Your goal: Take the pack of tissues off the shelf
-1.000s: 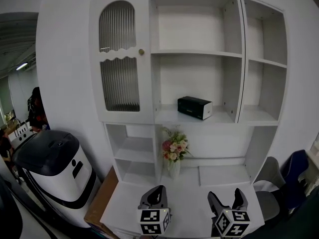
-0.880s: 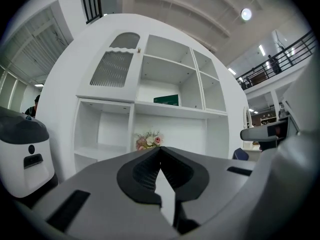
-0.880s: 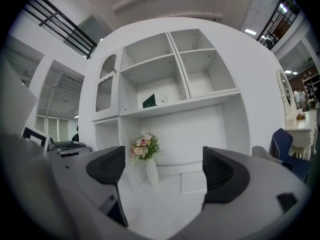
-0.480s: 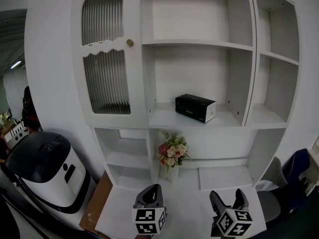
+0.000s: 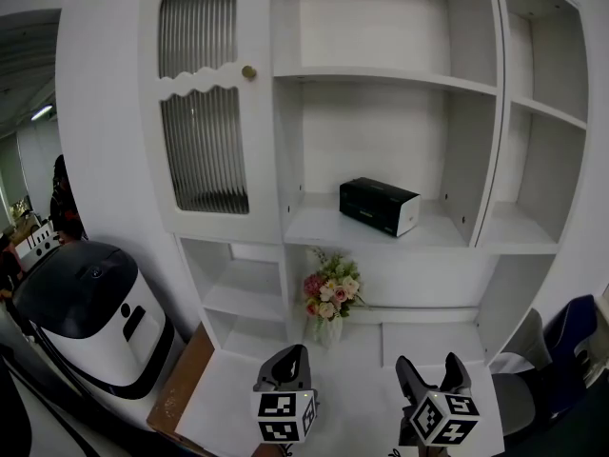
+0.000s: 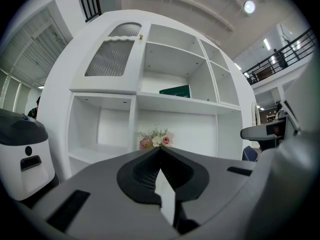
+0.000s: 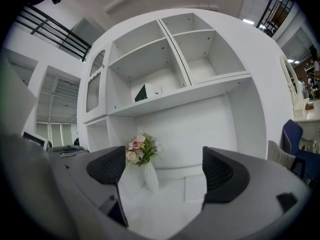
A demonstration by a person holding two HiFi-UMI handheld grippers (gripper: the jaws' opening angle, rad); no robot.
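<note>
The pack of tissues [image 5: 380,206], a dark box with a white end, lies on the middle shelf [image 5: 314,228] of a white cabinet; it also shows as a dark green box [image 6: 175,91] in the left gripper view and as a small box [image 7: 148,92] in the right gripper view. My left gripper [image 5: 288,365] is low at the bottom of the head view, jaws together, nothing in them. My right gripper [image 5: 428,376] stands beside it with jaws wide apart and empty. Both point level at the cabinet, well below and short of the pack.
A vase of flowers [image 5: 329,298] stands on the cabinet's lower counter [image 5: 419,343] straight ahead of the grippers. A ribbed glass door [image 5: 200,93] closes the left upper section. A white and black machine [image 5: 90,309] sits at left, blue chairs [image 5: 571,336] at right.
The cabinet looms larger and higher in the head view; both grippers have moved closer to it. Their jaws look unchanged.
</note>
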